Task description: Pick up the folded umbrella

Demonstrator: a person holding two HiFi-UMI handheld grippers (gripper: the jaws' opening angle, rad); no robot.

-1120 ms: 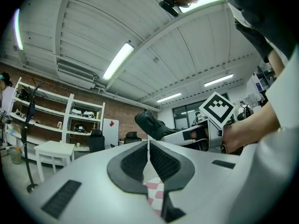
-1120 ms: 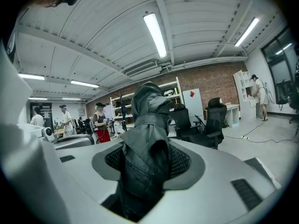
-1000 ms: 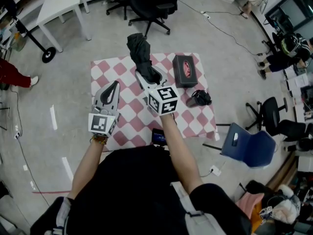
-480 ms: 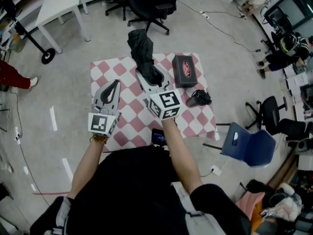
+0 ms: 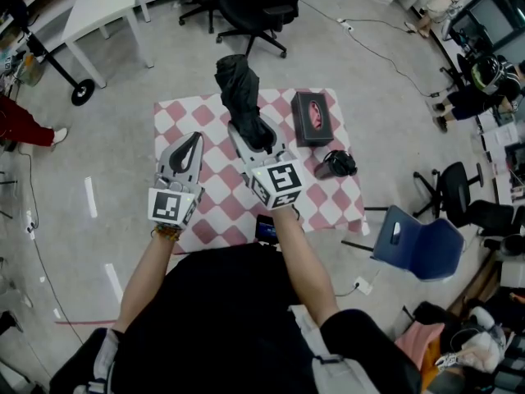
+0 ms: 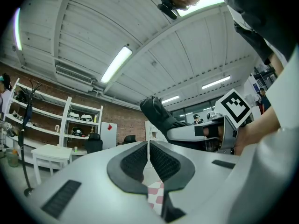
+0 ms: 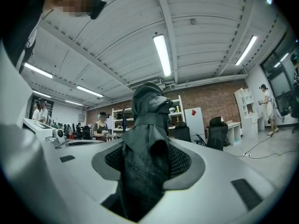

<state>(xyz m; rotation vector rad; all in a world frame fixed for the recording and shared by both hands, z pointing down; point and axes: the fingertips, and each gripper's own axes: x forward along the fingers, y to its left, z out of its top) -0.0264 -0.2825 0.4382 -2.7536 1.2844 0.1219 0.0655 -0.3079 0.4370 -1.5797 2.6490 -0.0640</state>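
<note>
Pink-and-white checked cloth covers the counter (image 5: 324, 199). Bare floor (image 5: 115, 162) lies open on its left. Office chairs (image 5: 246, 6) stand beyond the far edge, and a blue chair (image 5: 414, 249) sits off the right edge. Box (image 5: 310, 118) is near the far right corner, with a small black item (image 5: 335, 164) by the right edge.

Umbrella (image 5: 239, 93) — black, folded — is in the right gripper (image 5: 253, 134), its free end reaching past the far edge. Head view hides the pads. The right gripper view shows the jaws clamped on the umbrella's fabric, held partly apart by its bulk.

Left gripper (image 5: 189, 146) hovers just beside, not touching it. Its own view shows the jaws closed together with nothing between — and the umbrella sticking out of the right gripper, seen from the side.
</note>
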